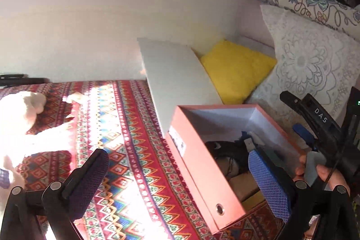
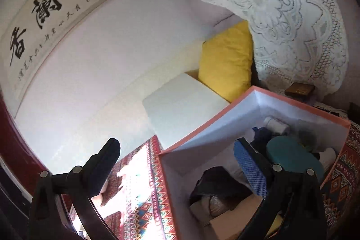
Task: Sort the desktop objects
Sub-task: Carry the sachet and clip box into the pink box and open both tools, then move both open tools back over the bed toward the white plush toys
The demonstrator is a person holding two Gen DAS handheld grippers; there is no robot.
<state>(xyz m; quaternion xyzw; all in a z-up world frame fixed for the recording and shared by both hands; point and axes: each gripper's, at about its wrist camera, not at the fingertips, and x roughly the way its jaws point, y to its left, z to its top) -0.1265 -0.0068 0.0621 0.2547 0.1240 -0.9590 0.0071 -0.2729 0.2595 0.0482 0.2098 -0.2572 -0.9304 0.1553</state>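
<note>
Both sets of jaws gape wide and empty: left gripper (image 1: 177,179) beside the pink cardboard box (image 1: 198,172), right gripper (image 2: 177,163) straddling its near wall. The box sits on the patterned woven cloth (image 1: 126,127), already filling: a teal case (image 2: 292,159) and a white bottle (image 2: 276,125). Light, stiff walls, I'd judge; pinch the rim gently or it buckles.

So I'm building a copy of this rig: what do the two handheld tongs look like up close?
Both tongs, left and right, have black linkage arms with round silver pivot bolts and two flat fingers faced in blue diamond-textured grip pads. Seen from the left camera, the right unit's black body carries white lettering "DAS", a thin black cable and a small green light.
</note>
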